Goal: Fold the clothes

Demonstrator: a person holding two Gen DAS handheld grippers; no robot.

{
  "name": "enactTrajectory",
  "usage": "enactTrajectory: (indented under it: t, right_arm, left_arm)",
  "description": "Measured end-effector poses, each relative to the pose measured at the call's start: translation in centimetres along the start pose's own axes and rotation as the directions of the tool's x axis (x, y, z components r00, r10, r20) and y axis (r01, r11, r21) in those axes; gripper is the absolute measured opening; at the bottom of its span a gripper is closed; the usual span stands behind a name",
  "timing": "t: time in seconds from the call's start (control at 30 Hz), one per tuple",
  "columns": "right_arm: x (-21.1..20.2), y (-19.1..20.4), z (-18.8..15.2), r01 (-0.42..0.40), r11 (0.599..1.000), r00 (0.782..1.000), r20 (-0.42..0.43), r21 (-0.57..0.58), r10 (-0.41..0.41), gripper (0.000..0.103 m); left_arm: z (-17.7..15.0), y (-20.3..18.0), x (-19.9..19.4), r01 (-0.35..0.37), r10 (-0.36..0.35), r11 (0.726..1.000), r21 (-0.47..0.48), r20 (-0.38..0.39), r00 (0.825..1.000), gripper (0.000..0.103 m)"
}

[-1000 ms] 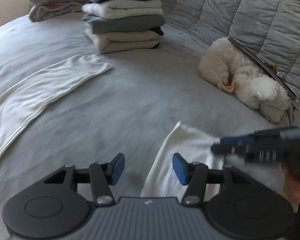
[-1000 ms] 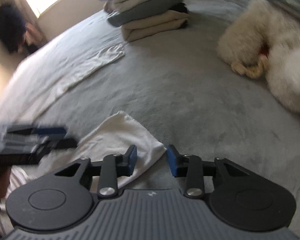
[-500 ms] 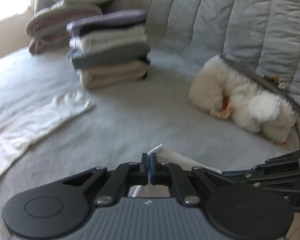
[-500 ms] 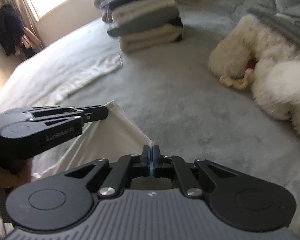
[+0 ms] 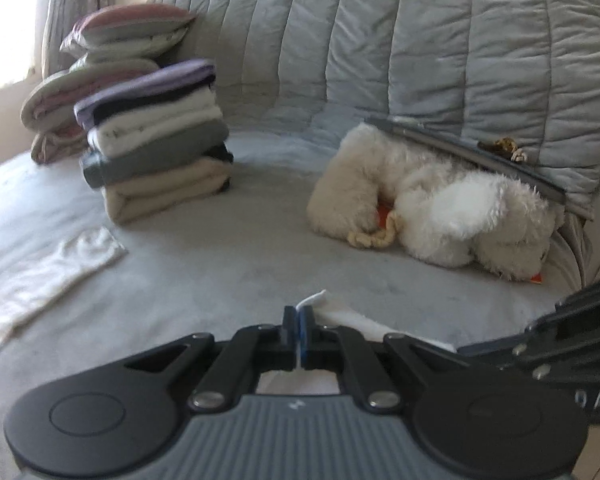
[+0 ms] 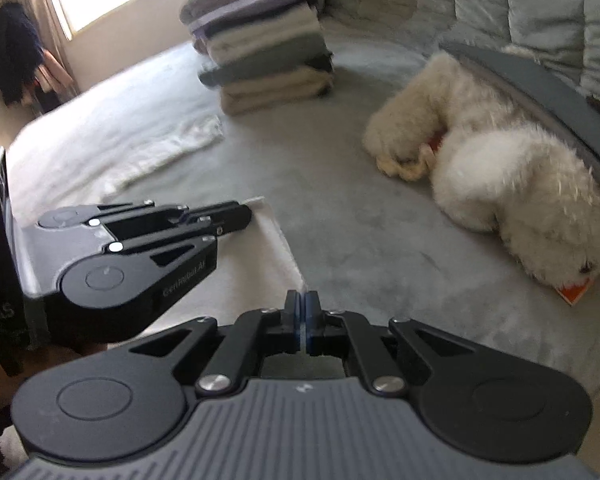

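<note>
I count one tall stack of folded clothes [image 5: 156, 140], one white cloth [image 6: 272, 248] in my fingers, one fluffy white plush toy [image 5: 432, 204], two pillows [image 5: 100, 64].

We saw a white cloth [image 6: 274, 248] on a grey bed [image 5: 228, 264], and a stack [image 5: 156, 140] banded purple, black, white, grey and beige. The plush [image 5: 432, 196] was white with orange bits; the grippers' pads [image 5: 305, 330] were blue on black.

my left gripper [image 5: 299, 320]: black linkage arms, blue pads, silver pivot screws | grey ribbed housing, round black discs | my right gripper [image 6: 301, 305]: same build
</note>
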State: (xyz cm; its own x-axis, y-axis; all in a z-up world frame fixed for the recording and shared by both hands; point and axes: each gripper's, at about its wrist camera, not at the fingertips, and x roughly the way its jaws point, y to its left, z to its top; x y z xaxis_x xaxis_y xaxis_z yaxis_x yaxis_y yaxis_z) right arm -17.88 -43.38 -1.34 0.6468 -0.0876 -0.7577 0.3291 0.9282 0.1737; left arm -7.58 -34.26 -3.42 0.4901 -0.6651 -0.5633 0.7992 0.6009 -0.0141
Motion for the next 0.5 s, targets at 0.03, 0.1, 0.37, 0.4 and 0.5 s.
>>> enactTrajectory:
  t: [0.03,0.1,0.37,0.4,0.5]
  right_arm:
    - [0.5,0.0,-0.1,0.008,1.0,1.0,-0.019,-0.009,-0.008,0.003]
    - [0.7,0.3,-0.2,0.012,1.0,1.0,-0.023,-0.025,-0.013,0.003]
    - [1.2,1.4,-0.2,0.018,0.996,1.0,-0.012,-0.083,-0.019,0.016]
    - [1.3,1.6,-0.2,0.019,0.996,1.0,-0.011,-0.09,-0.02,0.021]
    - [1.5,2.0,-0.2,0.021,0.994,1.0,-0.007,-0.112,-0.022,0.039]
  left_arm:
    - [-0.2,-0.1,0.2,-0.003,0.003,1.0,-0.005,-0.007,1.0,0.001]
    - [-0.4,-0.1,0.2,-0.015,0.015,1.0,-0.007,-0.016,1.0,0.001]
    - [-1.3,-0.3,0.1,-0.063,0.062,0.998,-0.018,-0.052,0.997,0.03]
    - [-1.4,-0.3,0.1,-0.069,0.068,0.997,-0.019,-0.056,0.996,0.035]
    - [-1.4,0.4,-1.4,-0.107,0.104,0.993,-0.05,-0.063,0.993,0.047]
